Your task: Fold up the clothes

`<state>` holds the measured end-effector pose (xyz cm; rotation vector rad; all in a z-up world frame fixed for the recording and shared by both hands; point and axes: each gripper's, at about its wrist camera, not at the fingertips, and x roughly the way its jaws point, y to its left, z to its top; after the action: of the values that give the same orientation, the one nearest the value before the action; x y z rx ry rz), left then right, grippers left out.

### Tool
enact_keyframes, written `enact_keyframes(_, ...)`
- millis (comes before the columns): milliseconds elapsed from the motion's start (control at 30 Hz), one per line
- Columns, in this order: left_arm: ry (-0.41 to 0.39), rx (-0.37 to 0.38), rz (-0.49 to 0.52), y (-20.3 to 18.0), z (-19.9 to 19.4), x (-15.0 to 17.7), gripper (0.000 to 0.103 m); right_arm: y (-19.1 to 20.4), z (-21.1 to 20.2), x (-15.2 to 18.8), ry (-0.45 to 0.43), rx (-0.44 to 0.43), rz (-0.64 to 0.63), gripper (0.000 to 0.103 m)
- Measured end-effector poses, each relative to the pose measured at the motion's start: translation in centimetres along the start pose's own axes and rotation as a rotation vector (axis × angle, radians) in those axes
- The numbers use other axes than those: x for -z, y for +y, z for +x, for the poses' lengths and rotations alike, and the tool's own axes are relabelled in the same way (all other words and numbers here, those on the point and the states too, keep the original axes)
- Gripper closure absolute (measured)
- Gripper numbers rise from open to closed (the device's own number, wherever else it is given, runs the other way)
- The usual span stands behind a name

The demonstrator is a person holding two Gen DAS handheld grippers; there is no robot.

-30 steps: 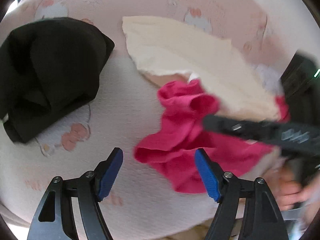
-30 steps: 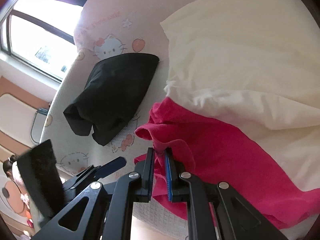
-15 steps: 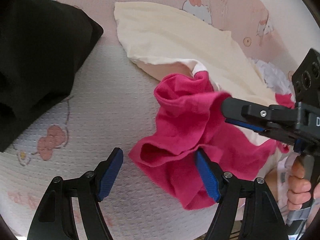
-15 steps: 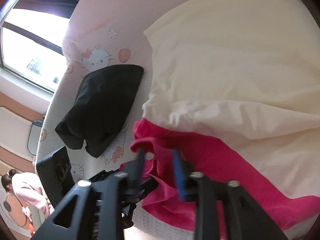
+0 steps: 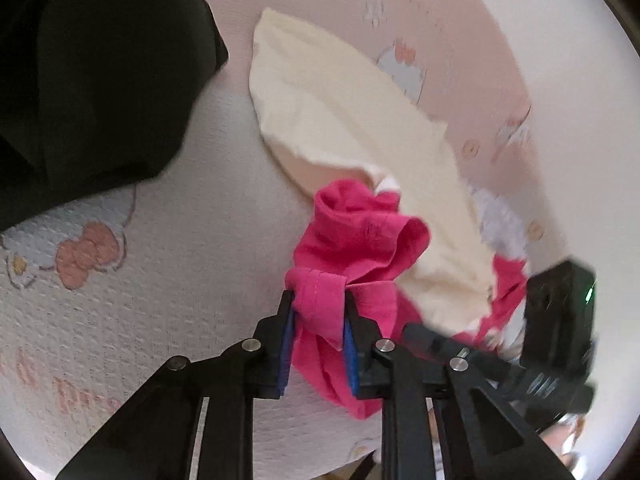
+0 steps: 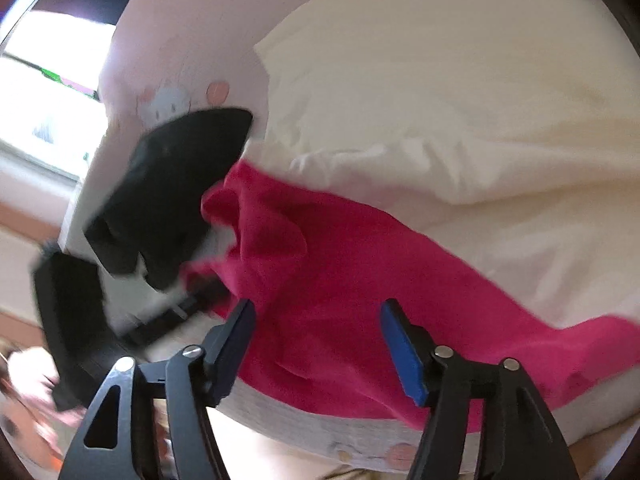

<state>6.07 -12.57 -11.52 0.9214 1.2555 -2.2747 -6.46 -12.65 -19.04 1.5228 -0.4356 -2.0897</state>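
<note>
The pink garment point(image 5: 360, 240) lies bunched at the near edge of the bed point(image 5: 160, 280), partly under the cream garment point(image 5: 340, 120). A hemmed fold of it sits between the blue pads of the left claw point(image 5: 316, 320), whose jaws are closing and already press the cloth from both sides. From that pinch the fabric rises into a ruffled lump and trails down past the pads toward the bed's edge.

In the right wrist view the pink garment point(image 6: 360, 280) spreads as a wide band running right. The right claw point(image 6: 316, 344) hovers over it with its jaws opening; cloth shows in the gap, but neither pad touches it.

The cream garment point(image 6: 440, 120) covers the far side of the pink one and takes up most of the bed behind it. To the left of the pinch, bare patterned sheet offers open room. Beyond that lies a black garment point(image 5: 92, 80), apart from the pink one in the left view. The right claw's black body point(image 5: 556, 320) crowds the pink cloth's right side.
</note>
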Motion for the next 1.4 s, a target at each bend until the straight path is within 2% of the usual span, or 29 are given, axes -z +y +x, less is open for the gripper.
enact_keyframes(67, -0.014, 0.026, -0.01, -0.4, -0.7, -0.5, 0.085, 0.9, -0.2, 0.4, -0.001, 0.041, -0.066, 0.031)
enact_keyframes(167, -0.022, 0.058, -0.017, -0.6, -1.3, -0.8, 0.085, 2.5, -0.9, 1.1, 0.004, 0.056, -0.178, 0.031)
enact_keyframes(267, -0.024, 0.069, -0.008, -1.4, -1.9, -1.0, 0.085, 4.8, -2.3, 1.9, -0.045, 0.089, -0.34, 0.029)
enact_keyframes(367, -0.039, 0.077, 0.014, -2.4, -2.4, -1.0, 0.085, 5.8, -2.9, 2.8, -0.083, 0.098, -0.432, 0.027)
enact_keyframes(533, -0.047, 0.092, 0.016, -3.1, -2.7, -0.9, 0.085, 5.2, -2.4, 2.5, -0.053, 0.107, -0.376, 0.027)
enact_keyframes(633, -0.056, 0.13, -0.018, -2.9, -2.9, -1.0, 0.085, 5.6, -2.7, 2.4, -0.078, 0.117, -0.393, 0.027)
enact_keyframes(767, -0.047, 0.128, -0.032, -3.2, -2.4, -1.5, 0.085, 6.4, -2.8, 3.1, -0.063, 0.081, -0.408, 0.027)
enact_keyframes(867, -0.034, 0.166, -0.041, -3.5, -2.3, -1.5, 0.085, 6.8, -2.4, 3.0, -0.083, 0.123, -0.424, 0.027)
enact_keyframes(900, -0.03, 0.17, -0.041, -3.6, -2.2, -1.5, 0.085, 6.8, -2.2, 2.8, -0.087, 0.138, -0.418, 0.027)
enact_keyframes(1000, -0.028, 0.147, -0.01, -4.4, -2.1, -1.6, 0.085, 5.8, -1.8, 1.8, -0.078, 0.1, -0.334, 0.028)
enact_keyframes(1033, -0.028, 0.139, -0.003, -4.5, -2.0, -1.6, 0.085, 5.4, -1.7, 1.6, -0.074, 0.079, -0.292, 0.029)
enact_keyframes(1067, -0.024, 0.136, 0.004, -4.7, -2.0, -1.6, 0.085, 5.0, -1.7, 1.4, -0.072, 0.059, -0.253, 0.04)
enact_keyframes(1100, -0.019, 0.136, 0.009, -4.8, -1.9, -1.6, 0.085, 4.6, -1.8, 1.2, -0.077, 0.049, -0.23, 0.046)
enact_keyframes(1167, -0.01, 0.133, 0.019, -5.0, -1.7, -1.6, 0.085, 4.2, -2.3, 1.0, -0.091, 0.046, -0.214, 0.069)
enact_keyframes(1200, -0.007, 0.127, 0.028, -5.2, -1.6, -1.6, 0.085, 4.0, -2.7, 0.9, -0.101, 0.047, -0.211, 0.077)
enact_keyframes(1233, -0.003, 0.112, 0.047, -5.6, -1.5, -1.7, 0.084, 4.0, -3.1, 1.0, -0.118, 0.06, -0.221, 0.09)
enact_keyframes(1267, 0.0, 0.091, 0.057, -5.8, -1.4, -1.7, 0.084, 4.1, -3.6, 1.1, -0.13, 0.07, -0.231, 0.093)
enact_keyframes(1300, 0.003, 0.068, 0.061, -6.0, -1.3, -1.8, 0.076, 4.1, -3.7, 1.2, -0.121, 0.072, -0.236, 0.095)
enact_keyframes(1333, 0.006, 0.045, 0.066, -6.2, -1.2, -1.8, 0.054, 4.1, -3.9, 1.3, -0.112, 0.073, -0.238, 0.096)
enact_keyframes(1400, 0.001, -0.017, 0.074, -6.4, -1.3, -1.9, 0.033, 3.7, -4.9, 1.6, -0.12, 0.074, -0.22, 0.096)
